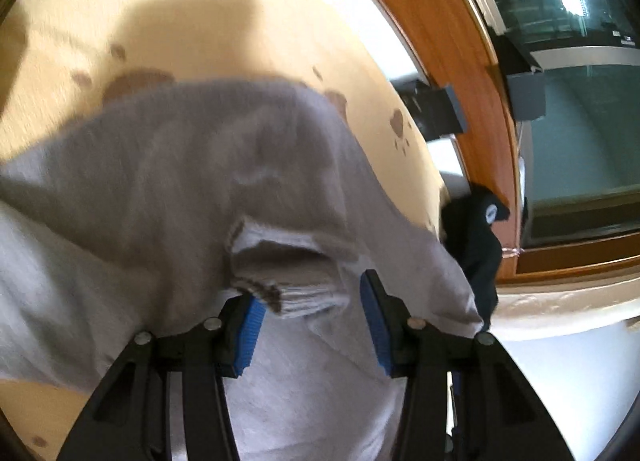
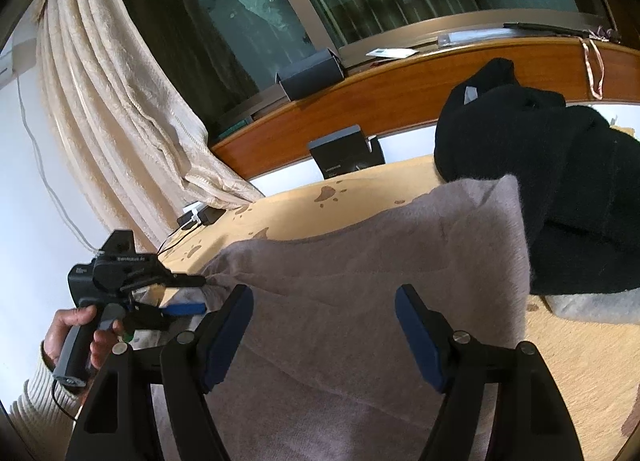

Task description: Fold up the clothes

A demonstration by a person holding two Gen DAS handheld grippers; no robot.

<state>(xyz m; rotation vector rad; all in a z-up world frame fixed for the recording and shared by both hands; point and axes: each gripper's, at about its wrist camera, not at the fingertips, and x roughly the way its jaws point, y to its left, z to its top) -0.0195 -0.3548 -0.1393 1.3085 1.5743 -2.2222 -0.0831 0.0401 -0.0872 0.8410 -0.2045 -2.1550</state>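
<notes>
On the yellow bedspread [image 2: 360, 197] your grey sweater [image 2: 360, 281] lies spread, with black clothes [image 2: 560, 181] piled just beside it near the wooden sill [image 2: 400, 93]. Your left gripper [image 1: 312, 309] has the ribbed cuff [image 1: 292, 285] between its blue pads [image 1: 250, 325], parted to either side; whether they press it you cannot tell. Your right gripper [image 2: 324, 337] hovers over the sweater, jaws wide and holding nothing.

You had two grippers in play, the left gripper [image 1: 312, 309] and the right gripper [image 2: 324, 337]. One grey sweater [image 2: 360, 261] lay on one yellow bedcover [image 2: 380, 189], with one black garment [image 2: 560, 189] and one more grey folded piece [image 2: 600, 309]. Two dark boxes [image 2: 310, 77] [image 2: 344, 155] stood by the window, beside one curtain [image 2: 120, 109]
</notes>
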